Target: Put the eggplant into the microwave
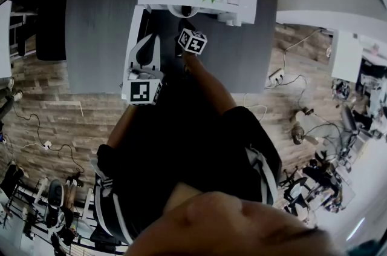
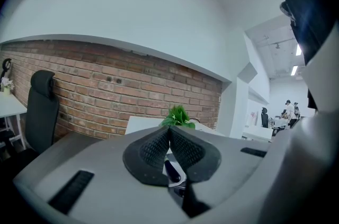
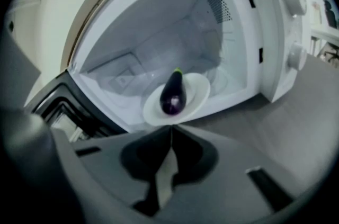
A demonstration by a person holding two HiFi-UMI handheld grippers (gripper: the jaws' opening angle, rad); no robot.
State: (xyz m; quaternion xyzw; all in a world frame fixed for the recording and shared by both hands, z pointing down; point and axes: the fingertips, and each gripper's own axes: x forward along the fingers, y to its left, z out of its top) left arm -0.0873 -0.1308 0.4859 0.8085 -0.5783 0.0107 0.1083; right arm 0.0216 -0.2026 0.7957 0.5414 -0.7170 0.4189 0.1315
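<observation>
Dark purple eggplant [image 3: 172, 95] lies on round white plate [image 3: 200, 89] inside open white microwave [image 3: 267, 27], at 12 o'clock just beyond your right gripper [image 3: 171, 130]. Right gripper: jaws together, nothing held. Your left gripper [image 2: 169, 130]: jaws together, empty, facing red brick wall [image 2: 106, 90].

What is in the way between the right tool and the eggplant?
Nothing visible. The eggplant lies on a white plate inside the microwave, whose door is swung open. The right tool, jaws together and empty, sits just outside the opening with a clear line to it.
</observation>
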